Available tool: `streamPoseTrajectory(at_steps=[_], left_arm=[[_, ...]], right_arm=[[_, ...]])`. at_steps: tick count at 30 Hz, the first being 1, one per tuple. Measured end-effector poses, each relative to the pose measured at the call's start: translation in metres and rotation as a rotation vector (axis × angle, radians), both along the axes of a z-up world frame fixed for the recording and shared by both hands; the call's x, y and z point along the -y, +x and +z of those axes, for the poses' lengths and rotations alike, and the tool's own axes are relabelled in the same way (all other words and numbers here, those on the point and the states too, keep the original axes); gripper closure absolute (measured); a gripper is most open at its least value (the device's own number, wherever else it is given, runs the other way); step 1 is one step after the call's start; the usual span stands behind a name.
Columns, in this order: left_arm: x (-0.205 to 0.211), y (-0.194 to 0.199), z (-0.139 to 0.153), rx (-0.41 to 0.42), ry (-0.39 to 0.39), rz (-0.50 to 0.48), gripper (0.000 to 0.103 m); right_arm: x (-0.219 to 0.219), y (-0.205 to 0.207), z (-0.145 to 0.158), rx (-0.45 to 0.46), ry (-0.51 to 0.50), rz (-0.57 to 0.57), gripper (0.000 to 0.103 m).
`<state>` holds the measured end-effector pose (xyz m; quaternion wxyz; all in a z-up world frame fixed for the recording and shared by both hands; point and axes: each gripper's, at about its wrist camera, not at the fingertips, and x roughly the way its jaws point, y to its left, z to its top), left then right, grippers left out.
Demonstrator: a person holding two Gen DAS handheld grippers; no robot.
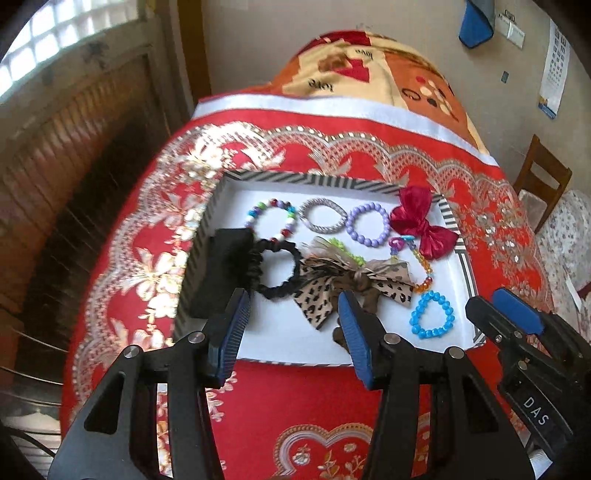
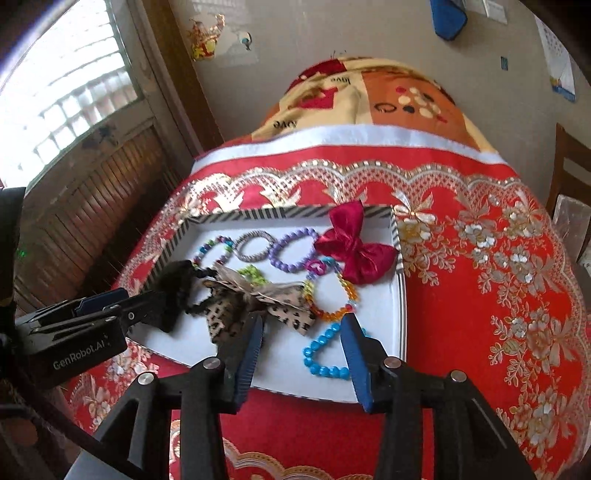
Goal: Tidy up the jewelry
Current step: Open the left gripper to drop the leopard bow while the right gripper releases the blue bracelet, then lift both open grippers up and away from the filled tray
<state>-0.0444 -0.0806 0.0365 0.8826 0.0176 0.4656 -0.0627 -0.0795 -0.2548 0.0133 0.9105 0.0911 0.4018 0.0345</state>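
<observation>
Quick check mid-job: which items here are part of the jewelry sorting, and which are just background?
Job:
striped tray
purple bracelet
blue heart bracelet
black scrunchie
leopard bow
red bow

Background:
red tablecloth
wooden chair
blue cloth

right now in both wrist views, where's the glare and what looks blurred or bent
Left wrist view: the window top left is blown out, the red tablecloth smears at the left edge, and the tray rim bows from the fisheye. Right wrist view: window glare is stronger, the bracelets stay fairly sharp.
</observation>
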Motion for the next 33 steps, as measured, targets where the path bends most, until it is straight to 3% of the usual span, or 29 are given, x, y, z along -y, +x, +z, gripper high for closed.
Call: streamPoseTrajectory(at_steps=[16, 23, 33], left_arm=[[-0.012, -0.038, 0.03, 0.112, 0.02, 0.031, 0.053], [-0.012, -0.047, 0.034, 0.13, 0.021, 0.03, 0.053], [-0.011, -0.057, 0.039, 0.148, 0.021, 0.03, 0.053]], right_arm=[[-0.024, -0.03, 0.03, 0.065, -0.051, -0.007, 0.059], [-0.026, -0.043, 0.039, 0.092, -0.071, -0.022, 0.046], [-0.026, -0.052, 0.043, 0.102, -0.081, -0.018, 0.046]])
